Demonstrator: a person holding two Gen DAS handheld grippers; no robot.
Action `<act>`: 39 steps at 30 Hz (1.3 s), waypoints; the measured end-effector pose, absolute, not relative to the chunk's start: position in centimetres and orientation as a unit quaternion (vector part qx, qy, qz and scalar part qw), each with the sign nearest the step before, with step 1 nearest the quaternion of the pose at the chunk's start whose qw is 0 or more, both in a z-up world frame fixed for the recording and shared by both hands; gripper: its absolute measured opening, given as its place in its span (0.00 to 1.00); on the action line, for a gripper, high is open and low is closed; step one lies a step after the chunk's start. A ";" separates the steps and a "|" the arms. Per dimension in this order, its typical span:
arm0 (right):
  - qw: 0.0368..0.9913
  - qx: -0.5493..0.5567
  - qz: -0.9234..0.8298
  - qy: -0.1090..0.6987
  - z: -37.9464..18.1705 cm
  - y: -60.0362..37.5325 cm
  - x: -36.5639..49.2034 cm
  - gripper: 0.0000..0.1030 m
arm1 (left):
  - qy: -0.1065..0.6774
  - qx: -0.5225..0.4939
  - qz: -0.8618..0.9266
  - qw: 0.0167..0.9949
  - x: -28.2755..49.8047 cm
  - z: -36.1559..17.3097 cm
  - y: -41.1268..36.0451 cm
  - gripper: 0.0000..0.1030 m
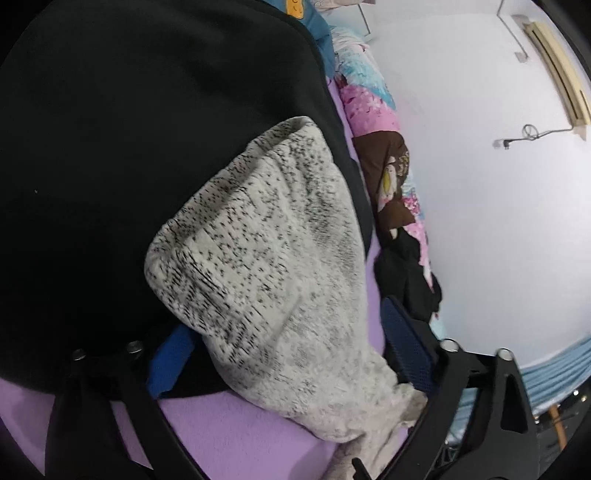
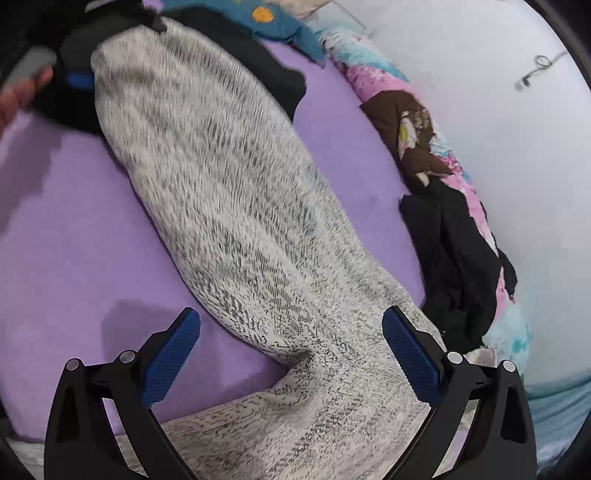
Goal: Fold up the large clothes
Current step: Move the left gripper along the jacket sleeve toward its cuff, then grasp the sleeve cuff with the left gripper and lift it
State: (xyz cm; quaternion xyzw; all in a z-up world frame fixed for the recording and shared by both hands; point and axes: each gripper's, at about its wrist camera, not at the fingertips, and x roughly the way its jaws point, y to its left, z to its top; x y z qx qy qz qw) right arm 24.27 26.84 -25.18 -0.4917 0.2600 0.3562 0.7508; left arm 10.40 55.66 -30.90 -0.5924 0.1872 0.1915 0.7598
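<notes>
The garment [image 2: 236, 206] is being shown as a large piece in two fabrics: a long panel of white knit flecked with grey-black, fuzzy in texture, and a plain black part [image 1: 147, 129] to which it is joined; it is being spread across a purple sheet [image 2: 74, 229] on a bed, the speckled panel running from the far left of the right wrist view down toward the camera, where it is bending and widening under the gripper; a soft crease is being formed at that bend. In the left wrist view the black part is filling most of the upper left, and the speckled panel is being seen draped over it and down onto the purple sheet, its lower edge looking paler and blurred.

The right gripper [image 2: 291, 354] is being held with its blue-padded fingers spread wide above the speckled knit, no cloth being pinched between them; the left gripper [image 1: 291, 358] is likewise being held wide apart, the speckled fabric lying between its blue pads, the left pad partly hidden by black cloth; whether either pad is touching the cloth cannot be told. A hand [image 2: 18, 96] is being glimpsed at the far left of the right wrist view.

Beyond the garment, a floral quilt [image 2: 384, 77] in pink, blue and brown is being bunched along a white wall [image 1: 480, 184]; a separate dark cloth [image 2: 454, 251] is lying on it; a teal item [image 2: 280, 22] is lying at the far end.
</notes>
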 end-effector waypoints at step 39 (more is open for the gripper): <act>0.766 -0.313 0.394 0.400 -24.6 20.1 30.2 0.54 | 0.156 -0.469 0.132 0.859 13.1 -16.7 50.0 0.17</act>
